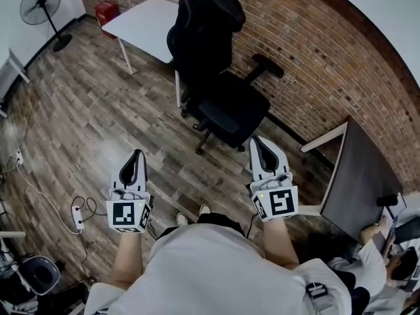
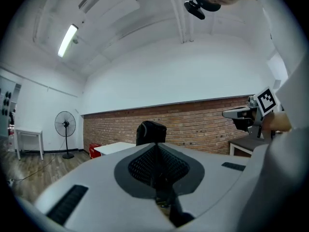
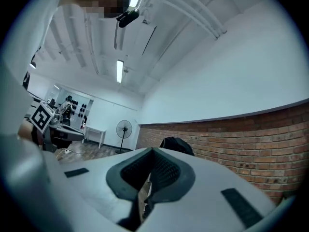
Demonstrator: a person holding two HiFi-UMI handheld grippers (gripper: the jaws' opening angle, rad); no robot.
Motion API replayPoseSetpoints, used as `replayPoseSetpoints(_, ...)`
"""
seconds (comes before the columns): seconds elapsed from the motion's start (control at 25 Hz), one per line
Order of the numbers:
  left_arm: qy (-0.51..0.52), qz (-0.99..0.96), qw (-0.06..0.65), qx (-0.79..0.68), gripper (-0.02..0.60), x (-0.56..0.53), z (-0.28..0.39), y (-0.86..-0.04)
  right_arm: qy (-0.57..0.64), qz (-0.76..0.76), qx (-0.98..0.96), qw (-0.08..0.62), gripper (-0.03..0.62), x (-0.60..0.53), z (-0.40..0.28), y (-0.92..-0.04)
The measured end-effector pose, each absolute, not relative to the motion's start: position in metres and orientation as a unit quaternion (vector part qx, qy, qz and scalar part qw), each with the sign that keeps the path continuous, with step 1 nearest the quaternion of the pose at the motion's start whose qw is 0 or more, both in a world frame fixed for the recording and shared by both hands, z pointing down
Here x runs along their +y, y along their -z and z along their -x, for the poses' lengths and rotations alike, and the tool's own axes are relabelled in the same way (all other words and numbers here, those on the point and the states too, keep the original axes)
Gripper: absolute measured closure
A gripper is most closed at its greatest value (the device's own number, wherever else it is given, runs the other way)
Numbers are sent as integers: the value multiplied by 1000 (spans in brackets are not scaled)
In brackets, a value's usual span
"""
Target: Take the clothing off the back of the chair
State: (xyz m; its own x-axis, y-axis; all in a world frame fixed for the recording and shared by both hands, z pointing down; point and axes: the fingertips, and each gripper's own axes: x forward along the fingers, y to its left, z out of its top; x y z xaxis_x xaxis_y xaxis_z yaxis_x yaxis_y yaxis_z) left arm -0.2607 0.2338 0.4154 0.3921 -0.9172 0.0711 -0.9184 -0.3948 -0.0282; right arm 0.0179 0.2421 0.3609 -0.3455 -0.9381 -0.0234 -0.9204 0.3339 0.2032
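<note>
Black clothing (image 1: 209,17) drapes chair (image 1: 235,110) back — straight ahead, well apart | right gripper (image 1: 257,143) nearer than left gripper (image 1: 136,156) | both closed, empty

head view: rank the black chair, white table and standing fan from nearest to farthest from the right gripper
1. Black chair, just ahead of the right gripper.
2. White table, behind the chair, left.
3. Standing fan, far top-left corner.

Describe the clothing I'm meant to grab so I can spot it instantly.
Against the brick wall, beside the white table, stands a black office chair. The clothing is the black garment draped over the top of its backrest, a soft rounded hump, unlike the flat seat and armrest below.
</note>
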Motion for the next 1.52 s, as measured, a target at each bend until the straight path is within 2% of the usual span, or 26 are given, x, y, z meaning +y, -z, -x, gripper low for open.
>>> replayPoseSetpoints(0.44,-67,-836,26,-543,549,202,292,-455,40,-598,-798,58,574,231,-26,-399)
replayPoseSetpoints(0.76,-80,-851,11,-518,549,113,234,-450,40,-579,-814,33,574,128,-40,-402)
replayPoseSetpoints(1.08,-59,-845,21,-531,549,-11,169,-427,27,-550,-835,11,574,2,-91,-387)
replayPoseSetpoints(1.52,-63,-840,13,-539,549,-86,124,-408,10,-516,-857,-19,574,-74,-112,-381)
